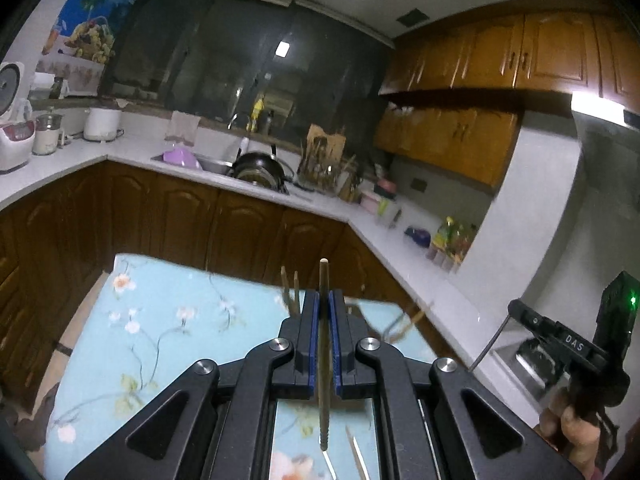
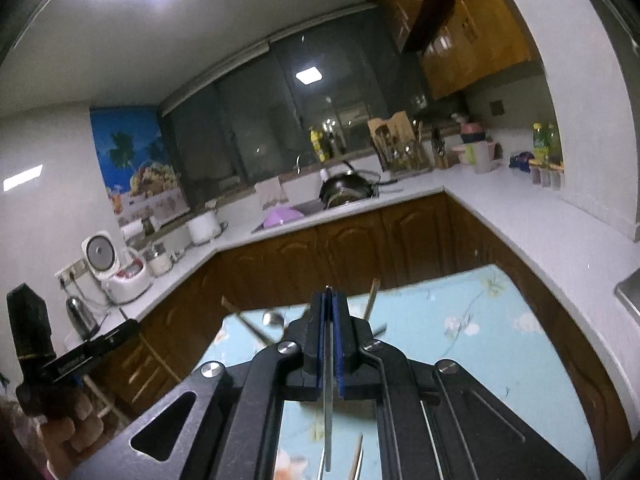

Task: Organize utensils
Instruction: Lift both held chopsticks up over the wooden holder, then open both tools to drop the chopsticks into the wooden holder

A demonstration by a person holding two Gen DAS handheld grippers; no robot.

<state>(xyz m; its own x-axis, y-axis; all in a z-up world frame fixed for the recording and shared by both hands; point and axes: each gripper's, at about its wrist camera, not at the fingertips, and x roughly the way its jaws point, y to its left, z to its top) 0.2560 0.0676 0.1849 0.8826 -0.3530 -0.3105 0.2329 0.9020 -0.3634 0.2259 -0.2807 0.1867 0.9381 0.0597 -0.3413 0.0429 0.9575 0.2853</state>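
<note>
My left gripper [image 1: 324, 300] is shut on a brown wooden chopstick [image 1: 324, 280] that runs upright between the blue pads, its tip above the fingertips. My right gripper [image 2: 329, 298] is shut on a thin metal utensil handle [image 2: 328, 412] whose lower end hangs behind the jaws. Both are held above a table with a light blue floral cloth [image 1: 160, 320]. More wooden chopsticks [image 1: 289, 290] and a metal spoon [image 2: 273, 319] stand just beyond the fingers, partly hidden. The right gripper also shows at the right edge of the left wrist view [image 1: 568, 344].
A white L-shaped counter [image 1: 120, 152] with brown cabinets rings the room. On it are a rice cooker [image 1: 12, 136], a sink with a black pan [image 1: 260, 166], a utensil rack [image 1: 324, 160] and bottles [image 1: 452, 236]. Dark windows lie behind.
</note>
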